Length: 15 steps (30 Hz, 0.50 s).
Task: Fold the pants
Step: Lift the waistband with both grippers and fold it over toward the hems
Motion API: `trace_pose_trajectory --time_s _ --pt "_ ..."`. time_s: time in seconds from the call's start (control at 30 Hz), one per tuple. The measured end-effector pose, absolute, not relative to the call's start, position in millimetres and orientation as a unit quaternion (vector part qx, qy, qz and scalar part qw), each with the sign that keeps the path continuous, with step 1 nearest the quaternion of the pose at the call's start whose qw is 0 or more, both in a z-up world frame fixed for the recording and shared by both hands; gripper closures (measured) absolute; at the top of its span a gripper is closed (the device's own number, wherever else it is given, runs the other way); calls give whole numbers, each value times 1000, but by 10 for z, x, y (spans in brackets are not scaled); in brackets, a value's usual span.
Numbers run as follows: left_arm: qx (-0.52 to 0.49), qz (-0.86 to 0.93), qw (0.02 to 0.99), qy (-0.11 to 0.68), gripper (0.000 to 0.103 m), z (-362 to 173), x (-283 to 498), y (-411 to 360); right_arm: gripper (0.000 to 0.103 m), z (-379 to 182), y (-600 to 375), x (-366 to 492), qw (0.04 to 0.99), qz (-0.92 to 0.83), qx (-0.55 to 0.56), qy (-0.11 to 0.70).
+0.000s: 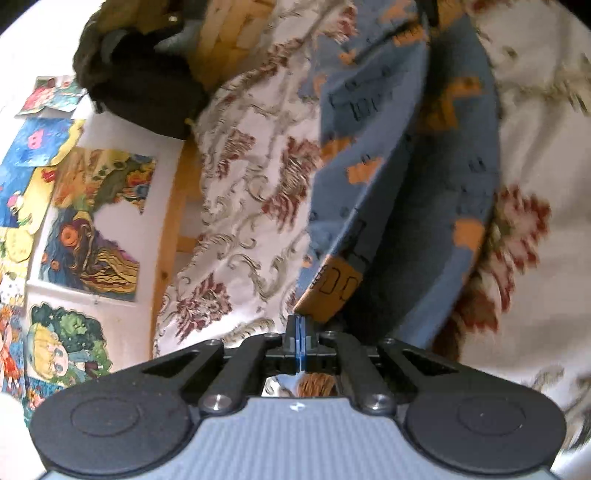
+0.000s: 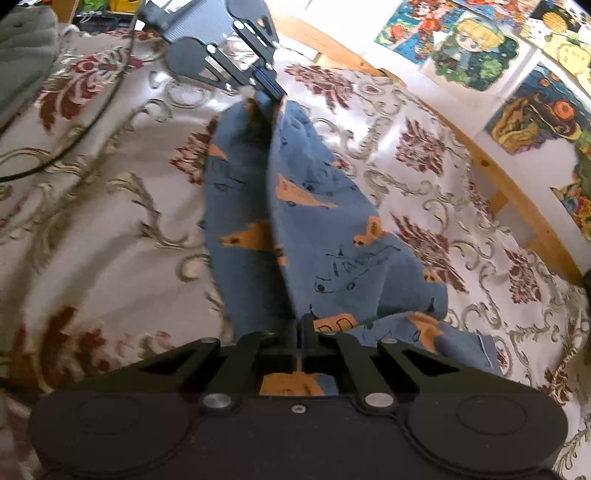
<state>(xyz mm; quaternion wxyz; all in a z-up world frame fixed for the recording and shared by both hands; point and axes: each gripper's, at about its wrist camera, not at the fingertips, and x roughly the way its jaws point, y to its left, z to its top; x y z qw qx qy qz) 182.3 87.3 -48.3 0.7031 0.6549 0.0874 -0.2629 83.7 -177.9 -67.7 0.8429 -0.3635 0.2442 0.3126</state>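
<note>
The pants (image 2: 314, 221) are blue with orange patches and black doodles, stretched lengthwise above a floral bedspread (image 2: 110, 229). My right gripper (image 2: 304, 325) is shut on their near end. At the far end of the pants, the left gripper (image 2: 271, 86) is shut on the cloth, seen from the right wrist view. In the left wrist view the pants (image 1: 399, 155) hang away from my left gripper (image 1: 300, 325), which pinches an orange-patched edge between its blue pads. The cloth sags into a fold between the two grippers.
A wooden bed rail (image 2: 480, 162) runs along the wall, which carries colourful drawings (image 2: 472, 48). A dark garment (image 1: 136, 81) and a woven basket (image 1: 232, 33) sit at the bed's far end. A black cable (image 2: 92, 122) lies across the bedspread.
</note>
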Motion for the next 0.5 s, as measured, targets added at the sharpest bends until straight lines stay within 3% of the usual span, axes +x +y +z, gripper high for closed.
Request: trace_pose_trajectory --time_s 0.5 --pt "638 -288 703 126 103 -612 1714 1008 103 -770 -1611 704 826 320 -383 262"
